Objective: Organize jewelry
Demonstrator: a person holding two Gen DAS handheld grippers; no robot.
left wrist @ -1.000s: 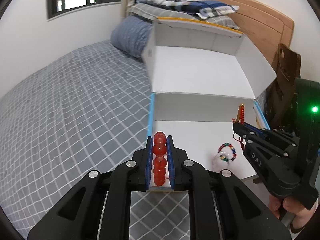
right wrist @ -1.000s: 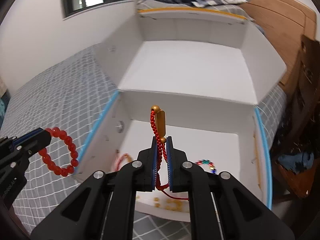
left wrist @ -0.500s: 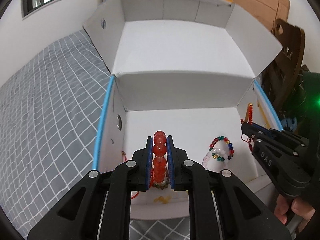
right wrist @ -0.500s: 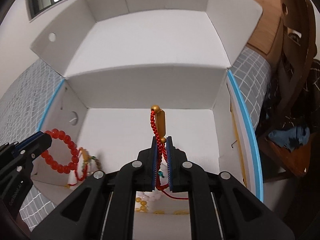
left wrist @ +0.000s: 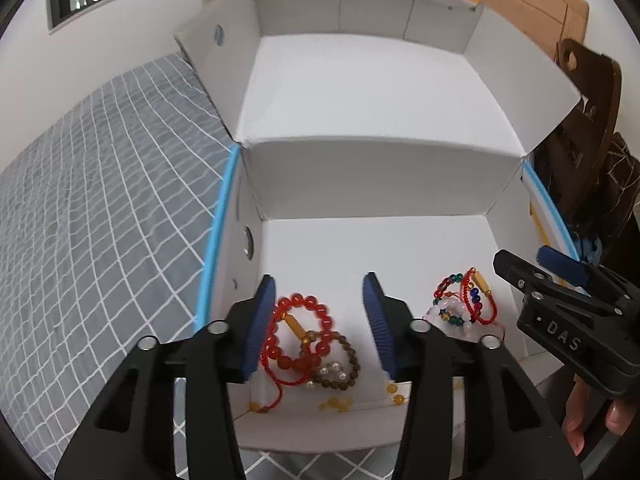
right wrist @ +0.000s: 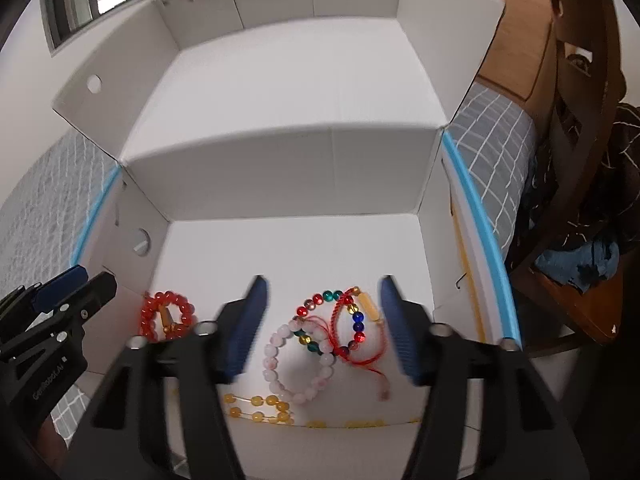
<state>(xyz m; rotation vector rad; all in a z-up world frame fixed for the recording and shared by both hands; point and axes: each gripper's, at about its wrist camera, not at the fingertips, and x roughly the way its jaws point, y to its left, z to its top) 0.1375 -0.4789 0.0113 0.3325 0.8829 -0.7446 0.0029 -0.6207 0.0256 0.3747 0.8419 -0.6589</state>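
Note:
An open white box (left wrist: 360, 184) with blue edges lies on the bed. My left gripper (left wrist: 318, 320) is open above its near left corner, over a red bead bracelet (left wrist: 320, 310) lying on a brown bead bracelet (left wrist: 352, 356). My right gripper (right wrist: 322, 328) is open over the near right part, above a red cord bracelet with a gold tube (right wrist: 368, 312), a multicoloured bead bracelet (right wrist: 326, 296) and a pink-white bead bracelet (right wrist: 276, 360). A yellow bead bracelet (right wrist: 260, 404) lies by the near wall. Each gripper shows in the other's view, right (left wrist: 532, 266) and left (right wrist: 84, 280).
The box lid (right wrist: 288, 80) stands open behind the box. The box sits on a grey checked bedspread (left wrist: 100, 200). A dark wooden chair (right wrist: 580, 140) with clothes on it stands at the right. A wooden headboard (left wrist: 532, 0) is at the back.
Both grippers have opened and let go. The red bead bracelet and the red cord bracelet now lie on the box floor. Both grippers have moved forward and lower into the box.

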